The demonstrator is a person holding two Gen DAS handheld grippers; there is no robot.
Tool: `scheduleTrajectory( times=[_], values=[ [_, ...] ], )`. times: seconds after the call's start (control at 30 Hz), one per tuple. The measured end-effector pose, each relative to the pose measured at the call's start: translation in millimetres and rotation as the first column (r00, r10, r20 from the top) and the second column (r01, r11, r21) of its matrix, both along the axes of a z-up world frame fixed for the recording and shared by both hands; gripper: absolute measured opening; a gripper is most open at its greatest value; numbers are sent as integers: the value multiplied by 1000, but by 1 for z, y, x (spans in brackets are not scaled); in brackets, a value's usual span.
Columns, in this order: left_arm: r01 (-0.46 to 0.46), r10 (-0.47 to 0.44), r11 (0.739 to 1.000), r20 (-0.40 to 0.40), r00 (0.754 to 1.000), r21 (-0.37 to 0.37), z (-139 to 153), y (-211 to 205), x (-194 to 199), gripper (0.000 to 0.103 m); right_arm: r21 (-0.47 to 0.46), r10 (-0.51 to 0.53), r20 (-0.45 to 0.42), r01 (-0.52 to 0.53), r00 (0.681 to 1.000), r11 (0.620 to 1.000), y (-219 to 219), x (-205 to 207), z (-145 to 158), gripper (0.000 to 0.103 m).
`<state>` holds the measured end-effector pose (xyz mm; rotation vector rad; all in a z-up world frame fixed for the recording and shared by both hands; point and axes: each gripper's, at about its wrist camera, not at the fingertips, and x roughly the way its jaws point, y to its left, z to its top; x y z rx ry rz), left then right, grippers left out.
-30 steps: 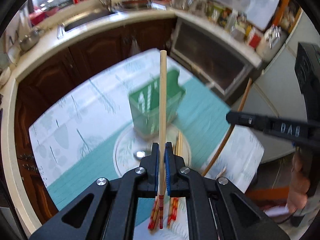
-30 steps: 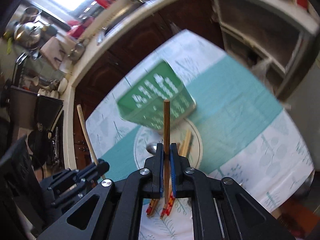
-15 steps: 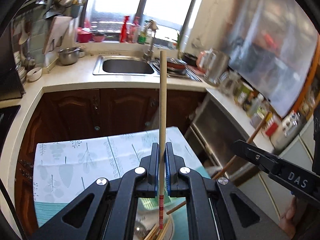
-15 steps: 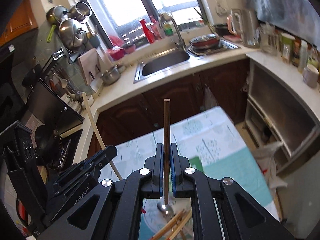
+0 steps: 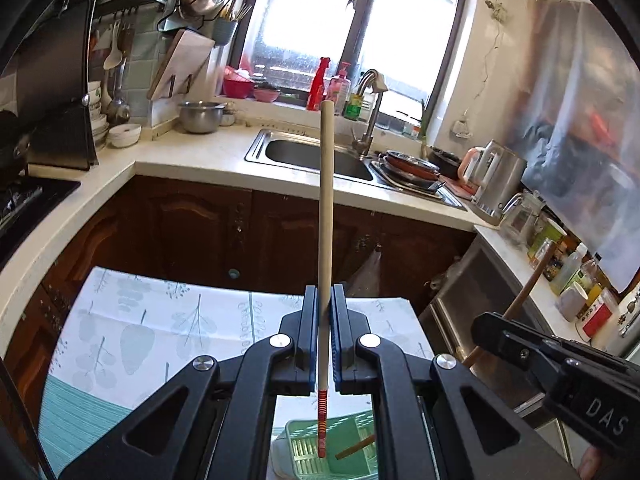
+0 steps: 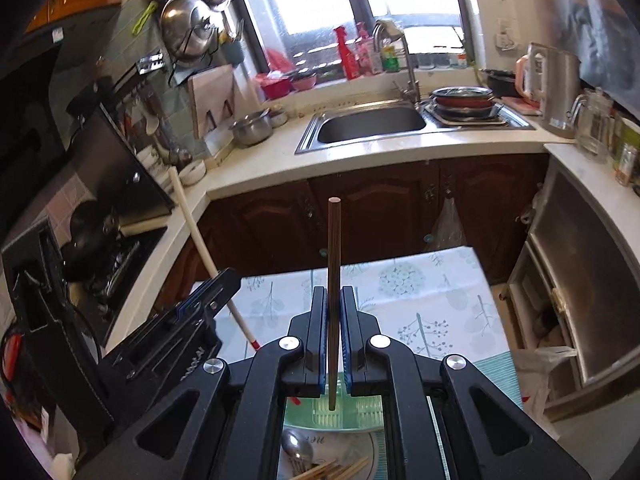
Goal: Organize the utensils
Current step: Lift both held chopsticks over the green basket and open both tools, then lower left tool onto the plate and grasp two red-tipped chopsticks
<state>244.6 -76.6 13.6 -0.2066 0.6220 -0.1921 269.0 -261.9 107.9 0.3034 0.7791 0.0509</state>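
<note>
Clamped between the blue-lined pads of the left gripper (image 5: 325, 336), a pale round wooden chopstick (image 5: 325, 216) stands upright, its smooth shaft running up past the black plastic fingers while its lower end, ringed with fine red stripes, points down into a green slotted plastic basket (image 5: 304, 446). Beside that red tip, the end of a darker brown stick shows slanting inside the same basket. In the right wrist view, the right gripper (image 6: 331, 334) is likewise clenched on a dark brown chopstick (image 6: 333, 272), a straight round stick with a flat-cut top, whose lower end hangs over the green basket (image 6: 360, 406). Just nearer than the basket lies a white patterned plate (image 6: 374, 454) holding a shiny metal spoon (image 6: 298, 450) and several loose pale chopsticks (image 6: 336, 470) lying at angles. All of this rests on a table (image 6: 436, 300) covered by a cloth printed with grey-green leaves and a teal ribbed band. Beyond stand dark carved wooden cabinets (image 5: 192, 224), a pale stone counter, a stainless steel sink (image 5: 312, 154) with a curved tap, and a bright window.
</note>
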Motion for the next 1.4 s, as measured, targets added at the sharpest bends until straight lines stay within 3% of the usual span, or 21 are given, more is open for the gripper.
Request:
scheduleTrajectory(
  times=[0.2,0.43,0.5,0.57,0.63,0.93,1.4],
  values=[
    [-18,18,1000,-61,998,-7,-29,-2,-6,7,-4,83,-45,-83,996,997,12,17,-57,6],
    [-37,39,999,-117,992,16,-28,8,-21,21,24,188,-73,-187,979,982,27,19,-99,7],
    [-46,48,999,-140,989,14,-25,17,-26,22,32,202,-82,-200,976,979,33,17,-102,11],
    [-55,56,998,-160,986,9,-22,27,-32,23,56,214,-90,-209,973,976,38,19,-106,24],
    [-61,60,998,-177,982,0,-19,38,-40,23,68,214,-83,-209,973,976,41,18,-106,30],
    [-49,51,999,-217,975,14,-6,74,-75,23,90,207,-57,-201,977,975,58,-4,-82,30],
    [179,-132,979,-365,922,99,-22,76,-109,23,118,111,1,-111,994,987,56,-90,-50,35]
  ],
)
